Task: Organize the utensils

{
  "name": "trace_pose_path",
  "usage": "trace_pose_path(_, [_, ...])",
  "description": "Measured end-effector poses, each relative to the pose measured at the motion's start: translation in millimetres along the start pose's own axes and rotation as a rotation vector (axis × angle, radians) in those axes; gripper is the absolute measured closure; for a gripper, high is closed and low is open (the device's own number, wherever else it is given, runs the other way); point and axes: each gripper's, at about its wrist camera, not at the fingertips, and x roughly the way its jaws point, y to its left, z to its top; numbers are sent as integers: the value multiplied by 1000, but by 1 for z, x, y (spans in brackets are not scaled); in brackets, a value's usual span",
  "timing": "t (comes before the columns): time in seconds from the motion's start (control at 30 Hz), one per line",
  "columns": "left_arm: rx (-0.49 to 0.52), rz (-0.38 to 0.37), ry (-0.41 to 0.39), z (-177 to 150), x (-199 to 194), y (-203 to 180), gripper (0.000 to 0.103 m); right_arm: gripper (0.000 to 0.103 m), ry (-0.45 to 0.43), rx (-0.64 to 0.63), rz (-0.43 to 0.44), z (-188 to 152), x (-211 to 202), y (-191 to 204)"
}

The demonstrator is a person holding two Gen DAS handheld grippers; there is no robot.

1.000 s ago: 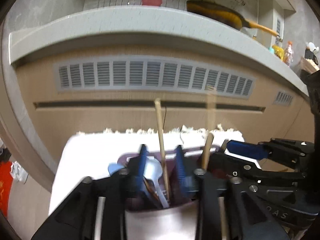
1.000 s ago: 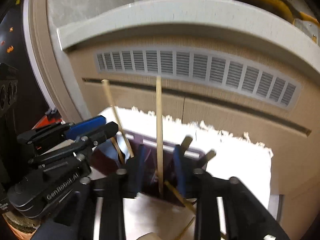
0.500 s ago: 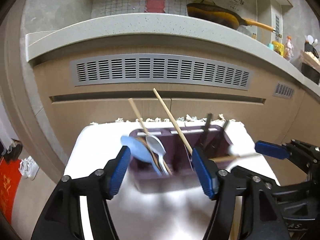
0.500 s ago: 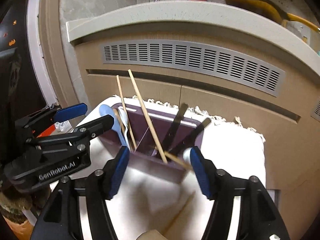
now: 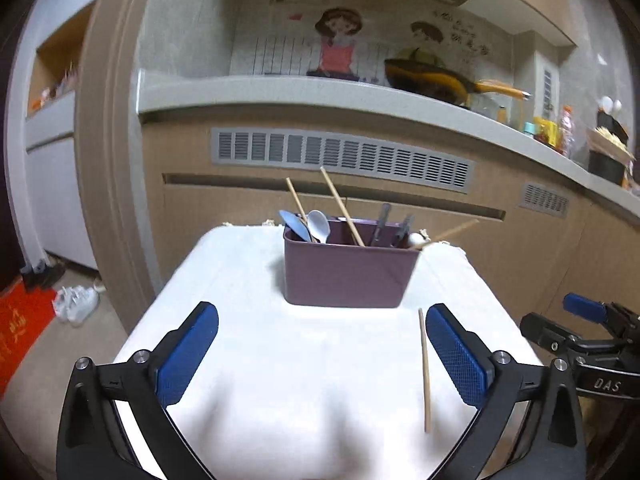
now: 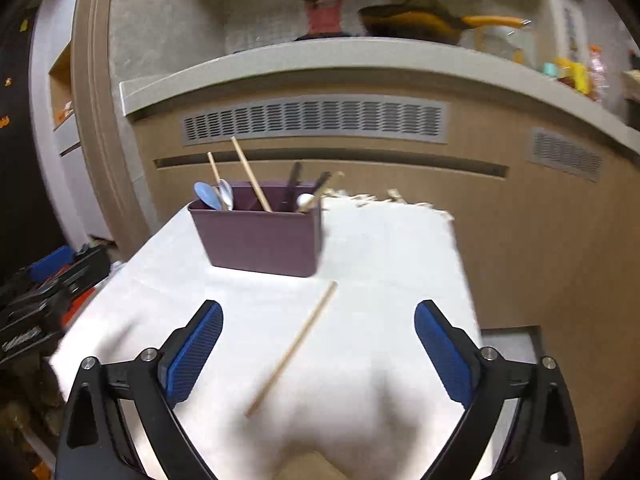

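- Purple plastic utensil caddy (image 5: 348,276) stands upright at the far end of a table under a white cloth (image 5: 248,360); the cloth's far edge is fringed.
- Caddy contents, left end: a blue spoon (image 5: 295,225) and a white spoon (image 5: 319,224), bowls up, plus two wooden chopsticks (image 5: 341,210) leaning up and left.
- Right end: two dark utensil handles (image 5: 382,224), a white rounded utensil end, and another wooden stick slanting out to the right over the rim.
- One loose wooden chopstick (image 6: 294,348) lies flat on the cloth, near side of the caddy and apart from it; in the left wrist view it runs just inside the right-hand blue pad.
- Left gripper (image 5: 320,356): jaws spread wide, just been opening, nothing between the blue pads but bare cloth. It sits back from the caddy.
- Right gripper (image 6: 318,354): jaws likewise wide, just been opening; the loose chopstick lies on the cloth between the pads, touched by neither.
- Writing: "DAS" in white on the right gripper's black body, seen at the right edge of the left wrist view. Script on the wall drawing is too small to read.
- Behind: wood-tone cabinet (image 5: 360,220) with a grey vent grille (image 5: 340,158), grey countertop (image 5: 320,92), dark pan with an orange handle (image 5: 436,80), cartoon figures on the wall.
- Floor at left: white shoes (image 5: 76,304), red mat.
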Motion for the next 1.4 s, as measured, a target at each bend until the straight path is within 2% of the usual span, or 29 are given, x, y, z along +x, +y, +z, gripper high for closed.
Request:
trace_pose_path(0.17, [49,85,-9,-30,-33,-19,0,2,-87,0,-50,-38,-33,5])
trace_pose_path(0.23, [77,110,0,-39,-40,-27,0,1,-92,11,-50,-47,-39,4])
trace_pose_path(0.4, [129,101,30,-47,-48,-38,0,1,-92,-21,-51,-53,-44,6])
trace_pose_path(0.6, [100,109,38,-44,-50,-31,0,1,-87,-11,-52,-53,-44,1])
trace_pose_path(1.4, [115,87,79,-47,-43,-31,0,1,-67,-6,-34,-54,-40,-4])
